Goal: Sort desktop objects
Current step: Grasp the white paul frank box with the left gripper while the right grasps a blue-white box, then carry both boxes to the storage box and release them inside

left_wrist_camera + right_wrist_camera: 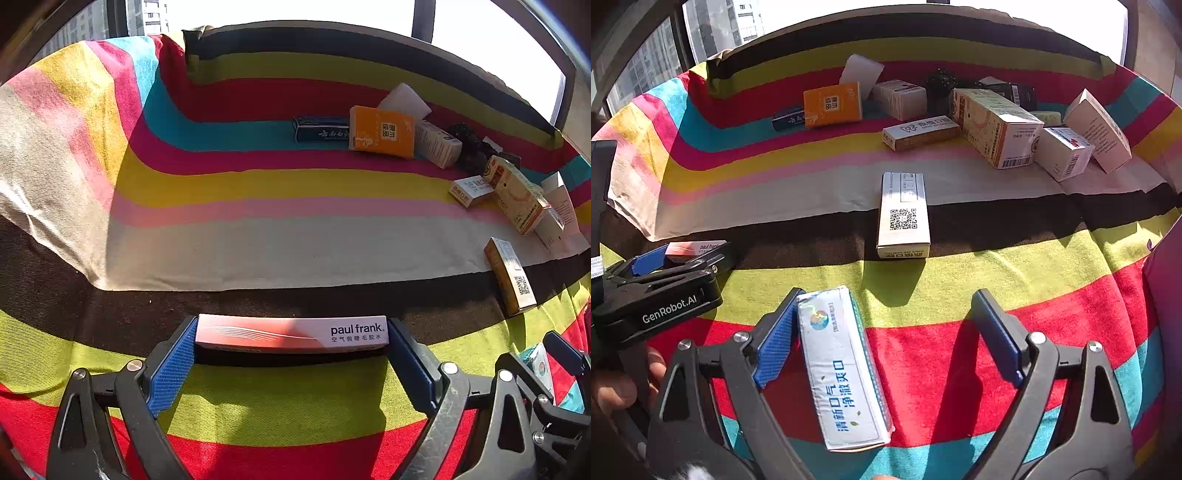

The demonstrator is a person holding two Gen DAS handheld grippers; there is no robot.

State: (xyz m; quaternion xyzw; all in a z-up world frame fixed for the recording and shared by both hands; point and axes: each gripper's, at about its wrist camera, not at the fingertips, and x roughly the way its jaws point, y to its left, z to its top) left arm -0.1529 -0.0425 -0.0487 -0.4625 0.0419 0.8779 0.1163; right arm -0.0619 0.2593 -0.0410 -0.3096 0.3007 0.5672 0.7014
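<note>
My left gripper (291, 350) is shut on a pink and white "paul frank" box (291, 333), held crosswise between its blue pads low over the striped cloth; it also shows in the right wrist view (694, 248). My right gripper (886, 332) is open around a silver-blue box (842, 369) that lies on the cloth, touching the left finger (775, 339); the right finger stands apart from it. A white box with a QR code (903, 216) lies ahead of the right gripper.
A striped cloth (258, 192) covers the surface and rises at the left and back. An orange box (382, 131), a dark blue box (319, 129) and several white and cream boxes (997, 125) lie clustered at the far right. Windows stand behind.
</note>
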